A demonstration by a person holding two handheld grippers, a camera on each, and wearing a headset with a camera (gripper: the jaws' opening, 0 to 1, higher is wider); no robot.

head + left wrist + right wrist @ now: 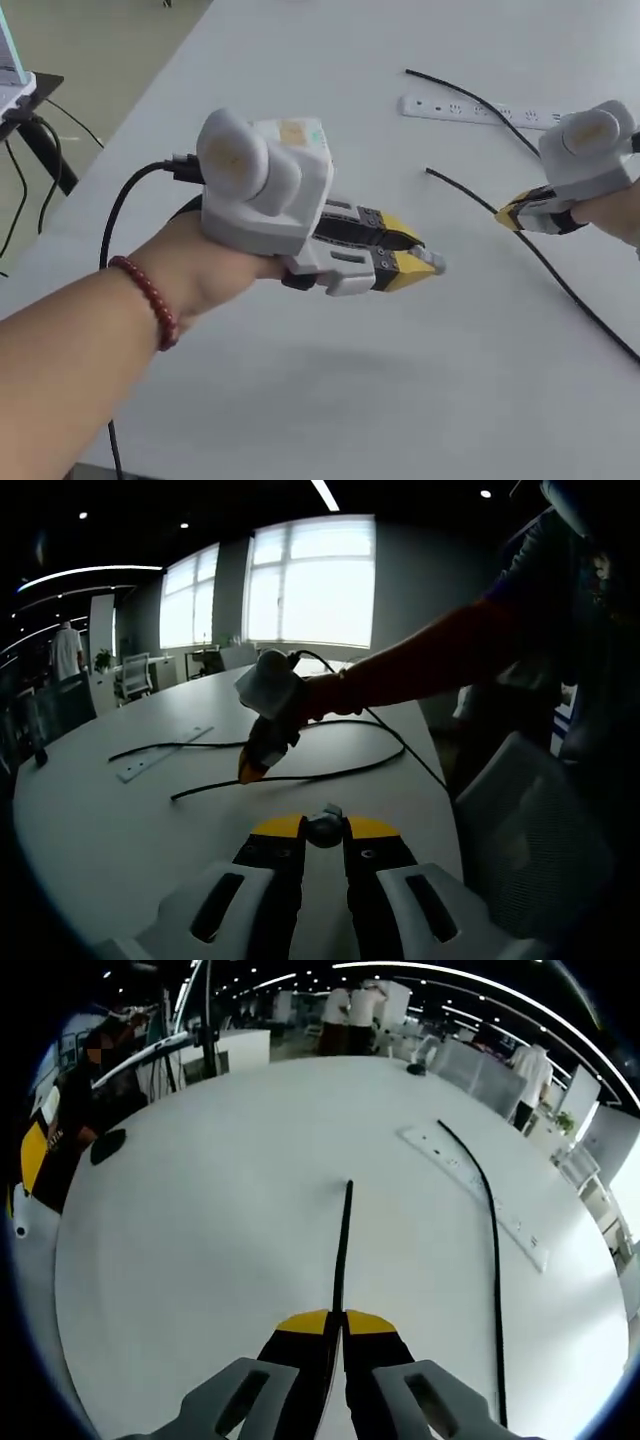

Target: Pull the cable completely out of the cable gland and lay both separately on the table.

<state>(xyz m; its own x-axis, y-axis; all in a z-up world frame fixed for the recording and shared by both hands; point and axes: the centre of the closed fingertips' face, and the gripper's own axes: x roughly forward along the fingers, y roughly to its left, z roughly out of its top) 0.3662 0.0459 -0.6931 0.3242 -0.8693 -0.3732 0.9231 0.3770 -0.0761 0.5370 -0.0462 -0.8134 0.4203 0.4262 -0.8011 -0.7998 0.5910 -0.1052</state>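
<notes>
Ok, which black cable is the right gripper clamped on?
The nearer cable, free end on bare table, is clamped in the right gripper; the other cable lies over the power strip.

Legible text: none. Orange sticker (293, 131) on the left gripper (425, 258): print too small to read. White lettering (55, 1136) on dark surface, right gripper view: blurred.

Two grippers, the left gripper (425, 253) and right gripper (338, 1320), one cable gland (325, 823), two black cables (343, 1230), one power strip (465, 108).
</notes>
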